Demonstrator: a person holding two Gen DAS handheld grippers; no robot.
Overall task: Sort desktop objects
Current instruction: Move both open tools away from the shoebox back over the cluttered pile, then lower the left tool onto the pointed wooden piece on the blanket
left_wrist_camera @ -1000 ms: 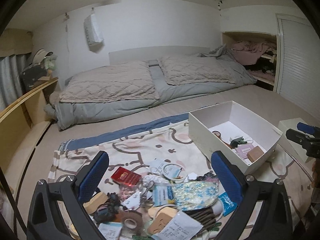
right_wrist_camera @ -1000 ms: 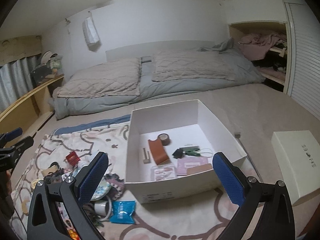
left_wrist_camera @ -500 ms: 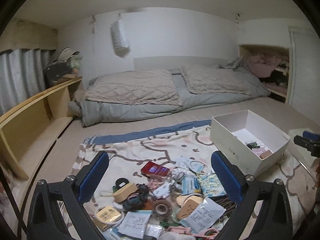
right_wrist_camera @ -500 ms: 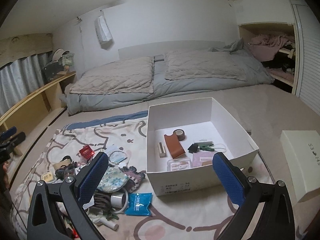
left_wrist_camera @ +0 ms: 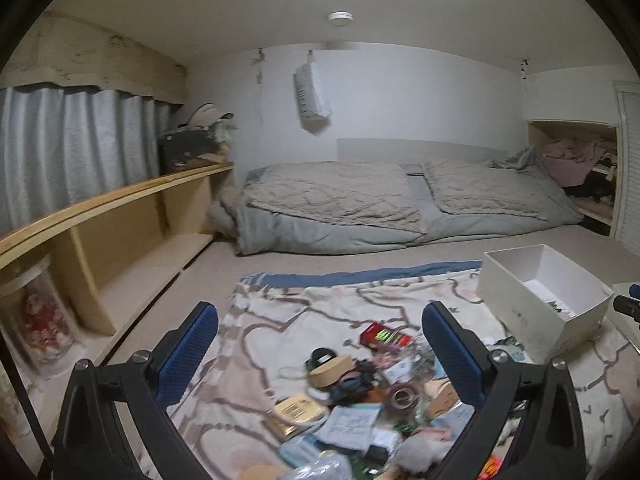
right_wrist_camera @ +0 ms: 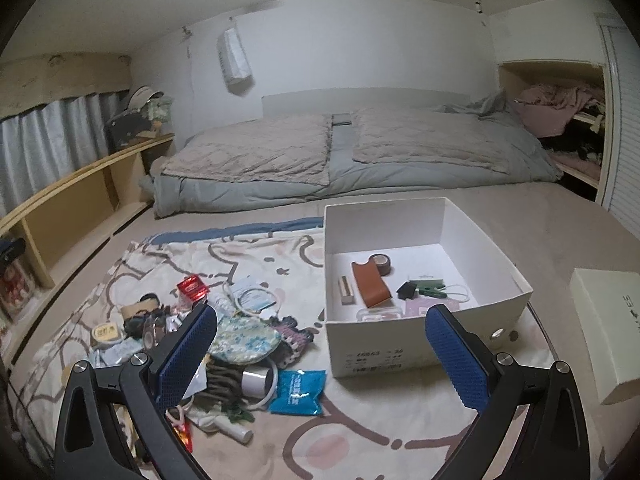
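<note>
A pile of small objects lies on a patterned cloth [left_wrist_camera: 304, 312]: a red packet [left_wrist_camera: 385, 336], a tape roll [left_wrist_camera: 404, 394], a yellow tin [left_wrist_camera: 298, 410], a floral pouch [right_wrist_camera: 244, 338] and a blue packet [right_wrist_camera: 298, 392]. A white box [right_wrist_camera: 424, 344] to the right holds a brown case [right_wrist_camera: 370, 282], a tape roll [right_wrist_camera: 380, 262] and several small items; it also shows in the left wrist view [left_wrist_camera: 516, 300]. My left gripper [left_wrist_camera: 320, 356] is open and empty above the pile. My right gripper [right_wrist_camera: 320, 356] is open and empty in front of the box.
A box lid [right_wrist_camera: 604, 328] lies right of the box. A wooden shelf [left_wrist_camera: 120, 216] runs along the left wall. Folded grey bedding [right_wrist_camera: 344, 160] lies at the back. An open closet [right_wrist_camera: 560, 120] is at the back right.
Both views have swung left. In the left wrist view the box has slid to the right edge and the shelf has come in. The right gripper now faces the pile and box together.
</note>
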